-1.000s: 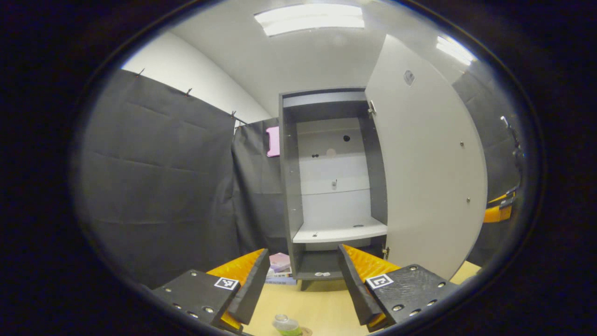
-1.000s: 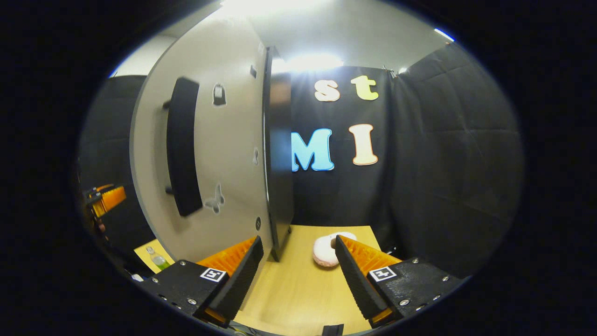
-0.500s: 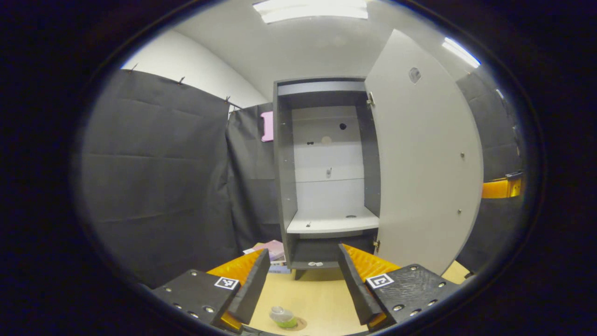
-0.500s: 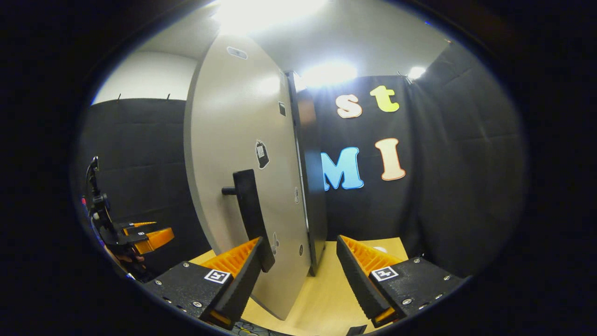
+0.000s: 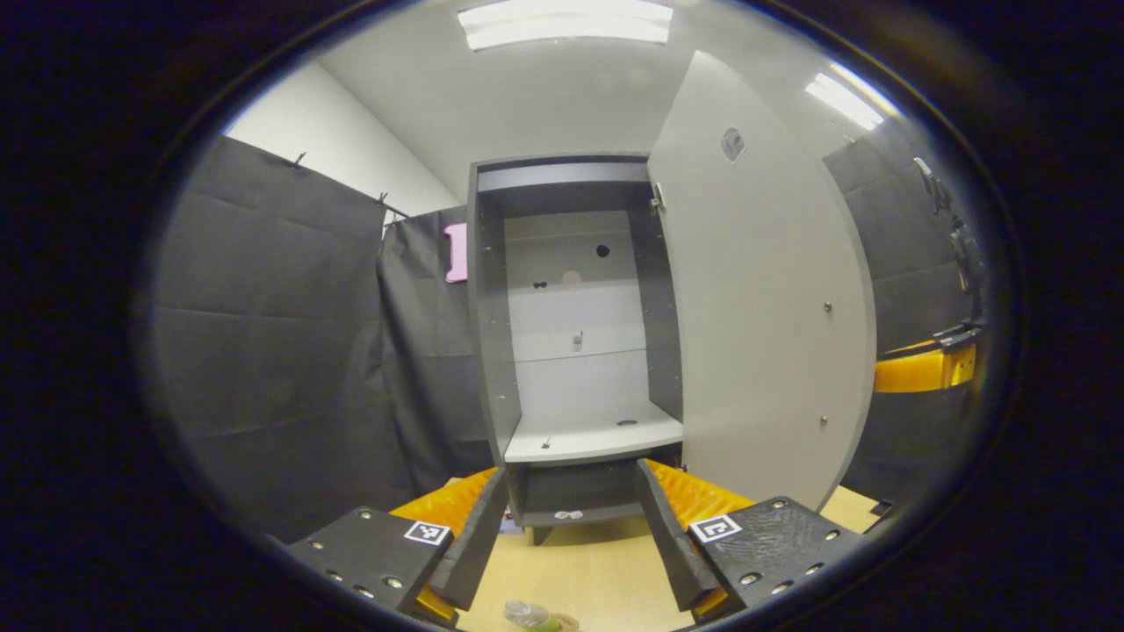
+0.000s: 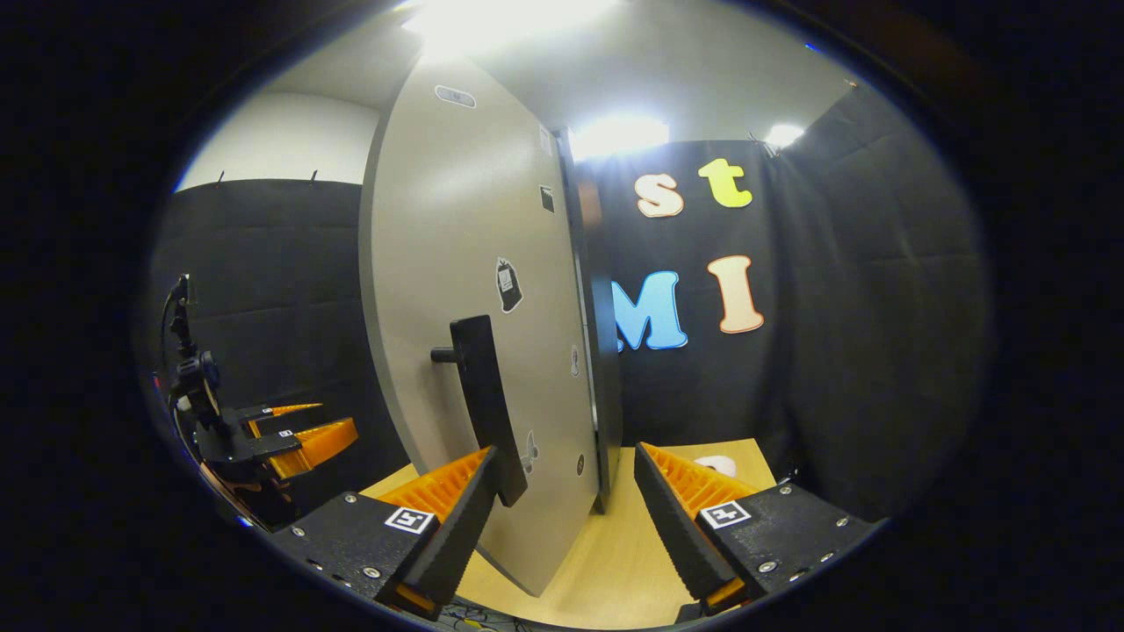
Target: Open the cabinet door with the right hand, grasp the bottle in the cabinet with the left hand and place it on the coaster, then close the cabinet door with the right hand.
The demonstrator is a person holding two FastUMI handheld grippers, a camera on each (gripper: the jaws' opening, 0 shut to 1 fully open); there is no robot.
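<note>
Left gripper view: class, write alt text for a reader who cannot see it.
An open cabinet stands ahead on a table, its door swung out to the right and its shelf bare. The left gripper is open, and a bottle sits on a coaster below it.

My left gripper view faces the open cabinet (image 5: 575, 351) head-on from a short way back, above the table (image 5: 597, 570). My right gripper view looks along the door's (image 6: 465, 290) outer face, close to its handle (image 6: 483, 404). Both views share the door (image 5: 755, 298) and table (image 6: 606, 562).
</note>
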